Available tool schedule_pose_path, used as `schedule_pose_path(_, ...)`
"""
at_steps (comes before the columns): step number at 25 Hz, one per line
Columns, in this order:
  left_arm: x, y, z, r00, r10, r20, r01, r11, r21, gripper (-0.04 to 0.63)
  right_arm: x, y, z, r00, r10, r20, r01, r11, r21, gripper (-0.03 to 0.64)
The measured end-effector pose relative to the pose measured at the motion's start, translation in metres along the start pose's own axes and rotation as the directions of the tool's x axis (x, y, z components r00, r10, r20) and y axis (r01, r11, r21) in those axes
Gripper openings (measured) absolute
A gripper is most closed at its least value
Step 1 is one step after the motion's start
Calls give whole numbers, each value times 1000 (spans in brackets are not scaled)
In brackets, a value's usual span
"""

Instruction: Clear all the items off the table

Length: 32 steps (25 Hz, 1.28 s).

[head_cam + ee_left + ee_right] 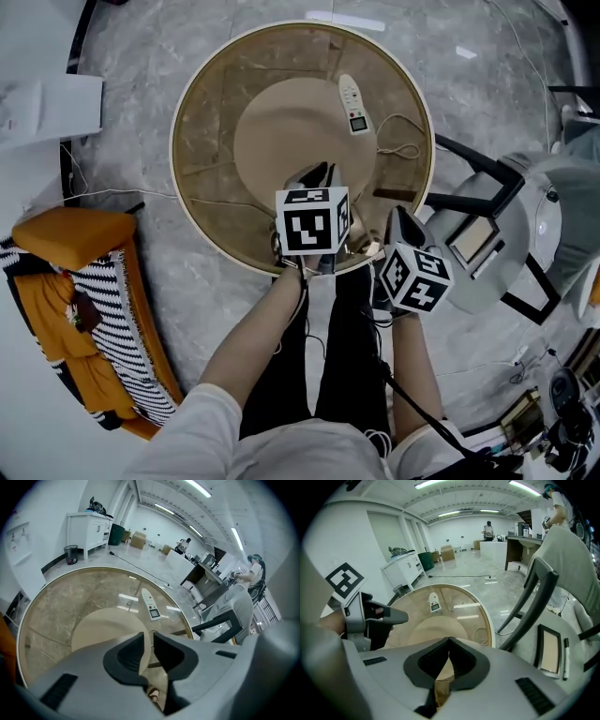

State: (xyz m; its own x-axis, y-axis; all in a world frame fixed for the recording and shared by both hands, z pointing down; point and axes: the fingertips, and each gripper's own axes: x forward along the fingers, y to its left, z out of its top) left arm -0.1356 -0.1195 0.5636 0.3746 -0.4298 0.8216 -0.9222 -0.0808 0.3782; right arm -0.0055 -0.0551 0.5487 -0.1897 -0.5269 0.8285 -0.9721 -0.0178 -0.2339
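A round glass worktop (208,111) with a tan rim fills the middle of the head view, and a pale round base shows through the glass at its centre. The white remote (352,103), with a small screen at one end, lies flat on the far right part of the worktop, inside the rim and well apart from both grippers. A thin pale cable (401,142) loops just right of the remote, close to the worktop's right rim. Whether it lies on the glass or on the floor beneath cannot be told.

The left gripper (317,176) is over the near part of the worktop, pointing down and toward its centre. Its jaws stand a narrow gap apart with nothing between them, only glass and base showing through the gap. The right gripper (398,217) is at the worktop's near right rim, beside the left one. Its jaws meet at the tips and hold nothing.

To the right of the worktop stands a grey chair (525,202) with a flat framed panel (472,241) on its seat. To the left of the worktop, on the floor, lie an orange cushion (75,234) and a striped cloth (127,333).
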Motion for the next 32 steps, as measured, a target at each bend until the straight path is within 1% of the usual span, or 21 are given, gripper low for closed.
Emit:
schedule_pose_path(1,6,-4,3,1000,-5,-7,5,1000,4,77,1,-5,1,1000,-3,-2,3,1000,7,25)
schedule_pose_path(5,29,-15,14,1000,14,-13,-13,999,46,102,4,-24,8,1000,-12,-2,12,1000,22,23)
schedule_pose_path(7,40,-19,17,1000,20,-12,-19,997,73,156,5,-31,13,1000,-10,2,10,999,38,23)
schedule_pose_path(9,51,-23,21,999,34,-11,-32,994,103,178,7,-37,17,1000,-9,8,8,999,54,23)
schedule_pose_path(11,62,-24,26,999,52,-2,-52,992,115,193,10,-42,20,1000,-9,8,9,998,61,23)
schedule_pose_path(16,87,-23,41,997,77,-11,-76,993,88,238,17,-48,26,1000,8,0,-8,999,54,23)
schedule_pose_path(19,97,-22,55,995,99,0,-98,993,69,255,19,-51,29,1000,19,-5,-19,999,44,23)
schedule_pose_path(23,109,-20,66,993,120,11,-121,992,31,265,19,-55,28,999,29,-13,-29,999,42,23)
schedule_pose_path(29,120,-17,65,986,164,10,-164,986,-17,265,20,-60,19,998,46,-31,-45,998,33,23)
schedule_pose_path(32,122,-15,64,984,176,14,-176,984,-17,265,20,-60,16,998,52,-34,-51,998,35,23)
